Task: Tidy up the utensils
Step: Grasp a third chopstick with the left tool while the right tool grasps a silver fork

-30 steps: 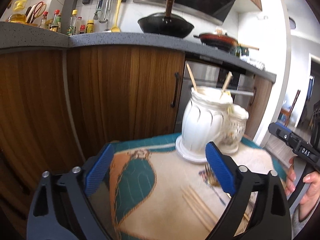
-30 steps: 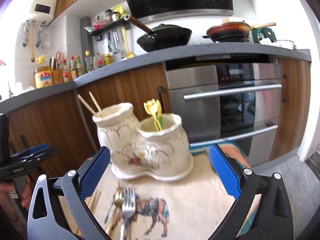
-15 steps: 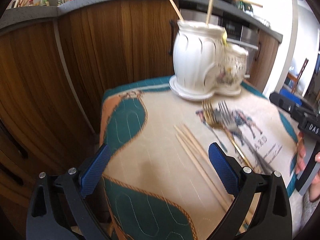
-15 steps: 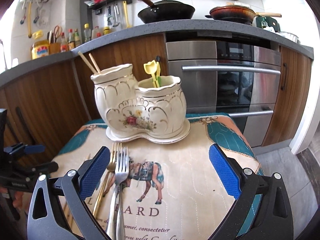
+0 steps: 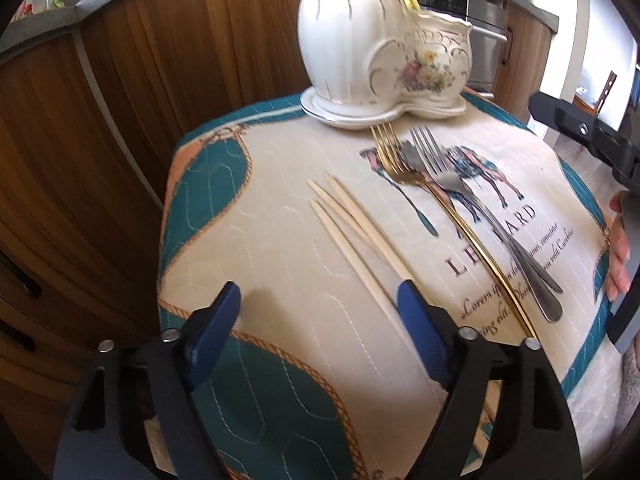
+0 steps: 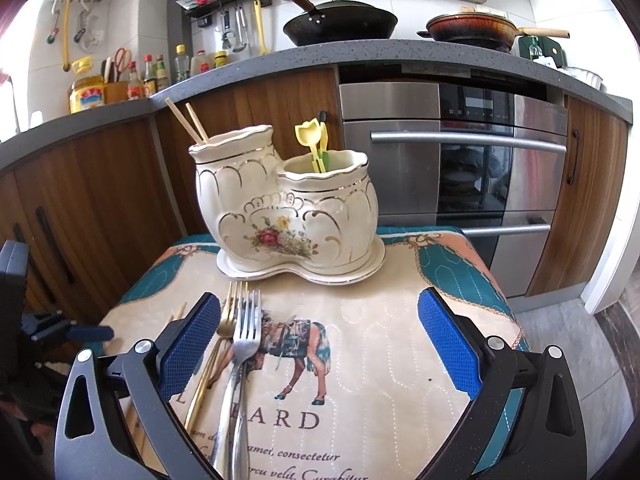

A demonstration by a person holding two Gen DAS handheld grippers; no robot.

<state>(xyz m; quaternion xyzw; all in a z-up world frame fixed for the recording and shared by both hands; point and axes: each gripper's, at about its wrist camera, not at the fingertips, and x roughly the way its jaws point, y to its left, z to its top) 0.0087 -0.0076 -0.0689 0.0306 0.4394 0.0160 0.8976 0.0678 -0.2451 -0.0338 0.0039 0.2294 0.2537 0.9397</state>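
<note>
Left gripper (image 5: 318,336) tips steeply down over the quilted cloth (image 5: 280,248) on the surface, its blue ribbed fingers (image 5: 212,338) apart but just narrowed, nothing pinched; a pale wooden chopstick runs under the gap. The chopsticks (image 5: 352,232) lie mid-frame, long axes slanting from lower right to upper left, tapered tips toward the ceramic holder (image 5: 380,40) at top centre. Beside them on the right, a gold fork (image 5: 444,204) and steel forks (image 5: 480,208) lie nearly parallel, tines toward the holder. Right gripper (image 6: 318,340) hovers at a shallow downward angle, fingers wide and empty. The glossy, ribbed, floral, gold-trimmed holder already carries two chopsticks (image 6: 188,124) upright in its taller pot.
</note>
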